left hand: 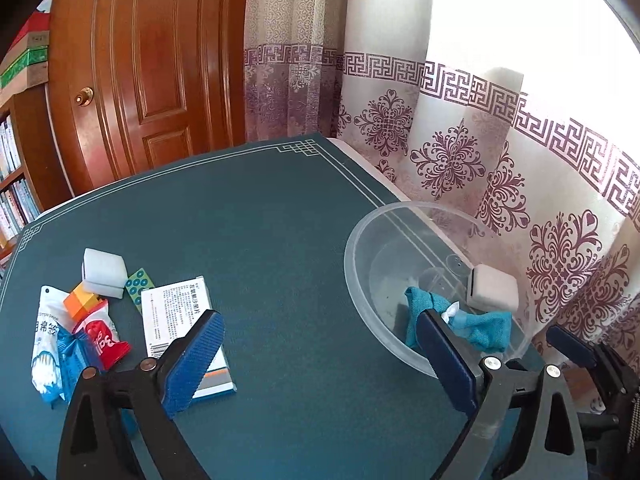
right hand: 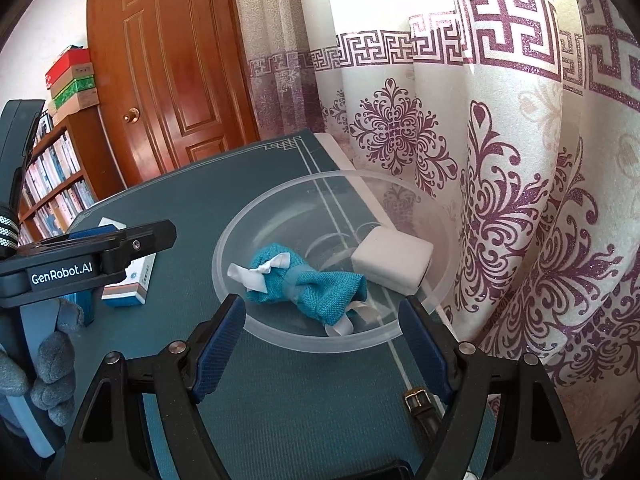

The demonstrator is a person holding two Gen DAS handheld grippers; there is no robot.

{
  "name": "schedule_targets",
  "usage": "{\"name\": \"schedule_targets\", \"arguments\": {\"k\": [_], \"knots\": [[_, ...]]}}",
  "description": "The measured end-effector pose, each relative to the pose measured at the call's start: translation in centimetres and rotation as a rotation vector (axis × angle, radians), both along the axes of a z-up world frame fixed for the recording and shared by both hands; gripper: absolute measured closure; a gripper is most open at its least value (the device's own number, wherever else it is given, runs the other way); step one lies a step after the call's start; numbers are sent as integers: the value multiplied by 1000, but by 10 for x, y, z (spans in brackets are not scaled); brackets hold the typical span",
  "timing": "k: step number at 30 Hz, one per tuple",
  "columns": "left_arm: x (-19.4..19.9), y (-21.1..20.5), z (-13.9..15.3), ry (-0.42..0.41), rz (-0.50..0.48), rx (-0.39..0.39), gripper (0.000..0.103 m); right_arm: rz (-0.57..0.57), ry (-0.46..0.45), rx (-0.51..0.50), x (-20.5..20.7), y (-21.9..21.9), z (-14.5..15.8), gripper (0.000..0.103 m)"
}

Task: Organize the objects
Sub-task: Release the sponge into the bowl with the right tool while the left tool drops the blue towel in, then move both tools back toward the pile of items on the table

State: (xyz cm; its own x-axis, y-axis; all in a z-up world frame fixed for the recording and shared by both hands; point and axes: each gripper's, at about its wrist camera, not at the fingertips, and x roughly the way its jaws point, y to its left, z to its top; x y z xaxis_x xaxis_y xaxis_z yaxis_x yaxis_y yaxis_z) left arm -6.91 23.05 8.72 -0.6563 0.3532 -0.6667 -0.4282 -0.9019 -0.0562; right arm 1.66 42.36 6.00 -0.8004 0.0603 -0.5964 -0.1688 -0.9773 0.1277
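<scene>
Container: one clear round plastic bowl [right hand: 416,322], standing on the dark teal table mat [left hand: 260,220] near its curtain-side edge. Contents, two items: a teal woven fabric pouch tied with white ribbon [right hand: 310,286], lying on its side across the bowl's floor; a white squarish padded case with a dark seam [right hand: 394,260], lying just beside the pouch toward the patterned curtain [right hand: 520,200], apparently not touching it.

Loose items, outside the bowl and well apart from it, grouped on the mat's other side: a white printed medicine box with a blue and orange band [left hand: 180,312]; a white foam block [left hand: 103,272]; a green blister card with round tablets [left hand: 138,283], partly under the block; an orange and yellow cube [left hand: 82,302]; a red sachet [left hand: 105,338]; a white packet of cotton swabs [left hand: 46,344]; a blue wrapper [left hand: 72,360]. Several of these overlap.

Left gripper [left hand: 328,356]: blue-padded jaws spread wide, nothing between them, one finger over the medicine box and the other at the bowl's near rim. In the right wrist view a grey-gloved hand [right hand: 50,372] holds it.

Right gripper [right hand: 322,350]: jaws spread, empty, both tips at the bowl's near rim.

A brown strap with a gold buckle [right hand: 420,404] lies on the mat beneath the right gripper.
</scene>
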Motion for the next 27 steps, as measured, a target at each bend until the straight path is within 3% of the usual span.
{"name": "schedule_targets", "arguments": {"k": [11,27], "knots": [[-1,-46,4,12,110,8,1,56,-12,-16,-1,-28,-2,23],[-11,-127,1,3,266,38,1,206,-65,-16,-12,-102,-16,23]]}}
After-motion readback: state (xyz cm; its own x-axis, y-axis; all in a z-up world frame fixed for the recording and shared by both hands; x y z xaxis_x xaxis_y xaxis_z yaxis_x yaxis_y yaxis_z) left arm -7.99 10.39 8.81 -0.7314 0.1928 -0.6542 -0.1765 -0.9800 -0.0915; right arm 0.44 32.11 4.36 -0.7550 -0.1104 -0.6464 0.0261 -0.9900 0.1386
